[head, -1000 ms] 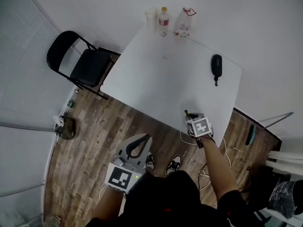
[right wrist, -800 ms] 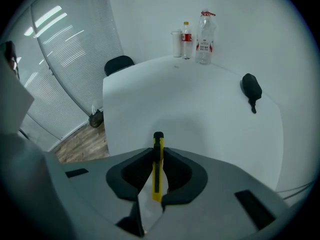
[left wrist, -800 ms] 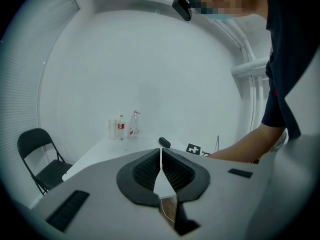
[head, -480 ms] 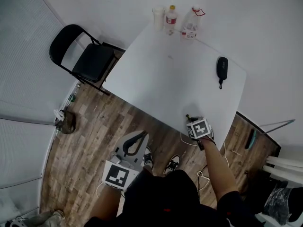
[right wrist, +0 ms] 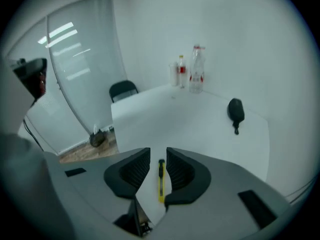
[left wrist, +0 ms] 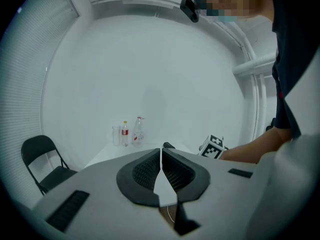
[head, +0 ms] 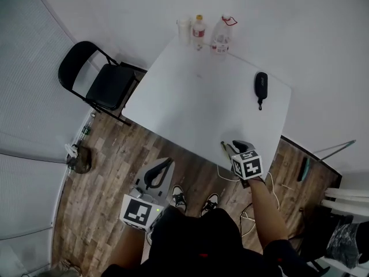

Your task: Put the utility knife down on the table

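Note:
A thin yellow utility knife lies flat on the white table near its front edge. It sits in the gap between the jaws of my right gripper, which stand apart and do not touch it. In the head view the knife pokes out just ahead of the right gripper at the table edge. My left gripper hangs low over the wooden floor, away from the table, with its jaws pressed together and nothing between them.
A black zip case lies on the table's right side. Two bottles and a cup stand at the far corner. A black folding chair stands left of the table. Cables trail on the floor below the right arm.
The right gripper has drawn back slightly toward me, leaving the knife on the table between its jaws. The left gripper has stayed low over the floor.

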Tool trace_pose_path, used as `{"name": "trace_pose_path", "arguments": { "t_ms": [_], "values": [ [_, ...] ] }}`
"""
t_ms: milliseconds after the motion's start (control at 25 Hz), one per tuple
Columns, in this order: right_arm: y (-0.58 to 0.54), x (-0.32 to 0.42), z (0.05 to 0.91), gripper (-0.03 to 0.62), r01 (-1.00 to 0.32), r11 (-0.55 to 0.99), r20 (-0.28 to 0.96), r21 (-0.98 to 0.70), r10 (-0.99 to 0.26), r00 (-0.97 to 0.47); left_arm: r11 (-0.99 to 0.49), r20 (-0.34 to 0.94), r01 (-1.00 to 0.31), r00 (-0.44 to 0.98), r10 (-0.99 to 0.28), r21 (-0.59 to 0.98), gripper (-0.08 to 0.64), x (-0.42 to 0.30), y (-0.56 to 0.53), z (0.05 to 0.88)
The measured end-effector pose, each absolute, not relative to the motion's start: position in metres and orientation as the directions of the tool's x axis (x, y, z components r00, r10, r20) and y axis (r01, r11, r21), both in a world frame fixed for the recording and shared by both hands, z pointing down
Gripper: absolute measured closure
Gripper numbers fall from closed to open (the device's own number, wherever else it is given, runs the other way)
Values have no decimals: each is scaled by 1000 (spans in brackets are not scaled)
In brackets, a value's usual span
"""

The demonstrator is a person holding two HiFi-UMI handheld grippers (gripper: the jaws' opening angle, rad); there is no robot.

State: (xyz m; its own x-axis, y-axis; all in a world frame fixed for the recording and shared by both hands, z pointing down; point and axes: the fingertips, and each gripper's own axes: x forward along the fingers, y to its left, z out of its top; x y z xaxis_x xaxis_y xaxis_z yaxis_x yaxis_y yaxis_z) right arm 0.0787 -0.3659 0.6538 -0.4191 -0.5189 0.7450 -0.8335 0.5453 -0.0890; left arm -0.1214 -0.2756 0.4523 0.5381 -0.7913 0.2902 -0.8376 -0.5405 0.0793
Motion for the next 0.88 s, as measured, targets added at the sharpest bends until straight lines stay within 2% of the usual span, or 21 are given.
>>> {"name": "trace_pose_path", "arguments": {
  "t_ms": [120, 320, 520, 680, 880],
  "values": [
    [-355, 78, 586, 513, -828, 553, 594, -89, -638, -490, -565, 244, -823, 561, -791, 58, 529, -110, -275, 436],
    [-318, 81, 516, 545, -829, 558, 428, -38, -740, -518, -604, 190, -797, 597, -779, 27, 529, -92, -267, 411],
    [-285, 88, 443, 555, -846, 530, 268, -55, -809, -524, -632, 132, -775, 629, -766, 26, 529, -77, -259, 386],
    [-262, 98, 390, 561, -861, 509, 135, 11, -853, -503, -653, 98, -757, 651, -752, 14, 529, -66, -250, 370],
    [-245, 111, 351, 566, -875, 478, 49, 72, -878, -476, -671, 80, -742, 669, -739, 7, 529, -54, -239, 360]
  ]
}}
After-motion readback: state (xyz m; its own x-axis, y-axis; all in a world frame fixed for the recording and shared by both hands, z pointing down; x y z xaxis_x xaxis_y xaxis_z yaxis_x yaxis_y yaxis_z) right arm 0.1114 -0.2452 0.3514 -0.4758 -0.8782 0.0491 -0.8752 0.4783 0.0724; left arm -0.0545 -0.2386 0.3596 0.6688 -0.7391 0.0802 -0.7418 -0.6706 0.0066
